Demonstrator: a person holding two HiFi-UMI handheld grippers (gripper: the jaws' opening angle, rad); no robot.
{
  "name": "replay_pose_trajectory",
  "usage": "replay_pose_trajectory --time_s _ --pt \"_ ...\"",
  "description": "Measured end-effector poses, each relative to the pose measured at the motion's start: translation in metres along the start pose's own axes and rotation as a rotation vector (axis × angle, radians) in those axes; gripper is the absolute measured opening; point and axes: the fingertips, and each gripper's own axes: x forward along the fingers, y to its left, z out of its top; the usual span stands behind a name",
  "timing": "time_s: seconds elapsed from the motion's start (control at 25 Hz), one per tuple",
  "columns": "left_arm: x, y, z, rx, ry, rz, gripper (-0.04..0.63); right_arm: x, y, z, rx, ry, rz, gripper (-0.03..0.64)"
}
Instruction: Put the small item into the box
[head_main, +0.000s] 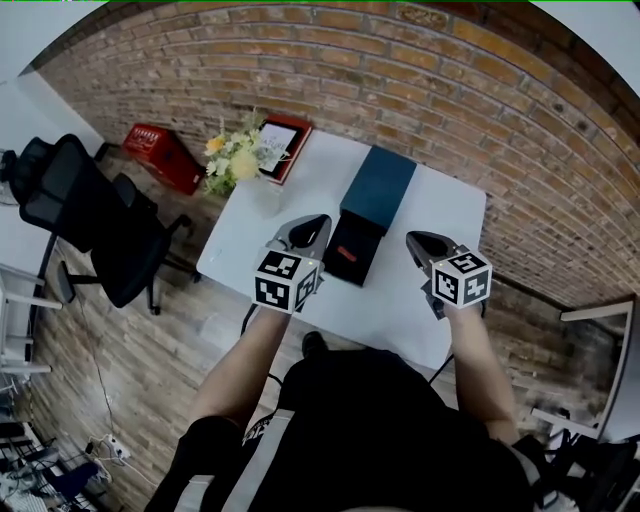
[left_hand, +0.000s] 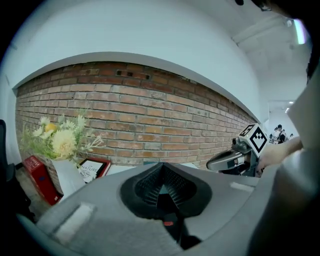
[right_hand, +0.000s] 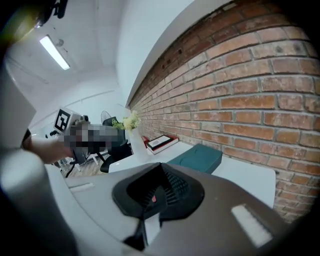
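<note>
Brick wall (head_main: 400, 80) backed a white table (head_main: 250, 245). On it the small black item (head_main: 355, 248) lay against the near end of the teal box (head_main: 378, 188), its long axis in line with the box and pointing at the wall. The left gripper (head_main: 312, 228) hung just left of the box's near end and the right gripper (head_main: 418, 243) to its right, both with jaws together and empty. Flowers (head_main: 238, 155) and a framed picture (head_main: 283, 145) stood left of the box, apart from it.
</note>
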Motion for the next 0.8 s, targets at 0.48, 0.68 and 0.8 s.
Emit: replay_pose_trajectory --time_s 0.48,0.68,0.8 --pt "-0.022 0.011 0.058 0.038 -0.135 0.058 0.008 -0.045 0.02 0.086 -0.176 -0.229 0.0 0.002" --pt "-0.029 0.007 0.07 0.051 -0.163 0.066 0.008 -0.067 0.024 0.1 -0.198 -0.344 -0.006 0.002" --pt "-0.032 0.004 0.07 0.038 -0.172 0.061 0.008 -0.074 0.032 0.097 -0.226 -0.375 -0.02 0.002"
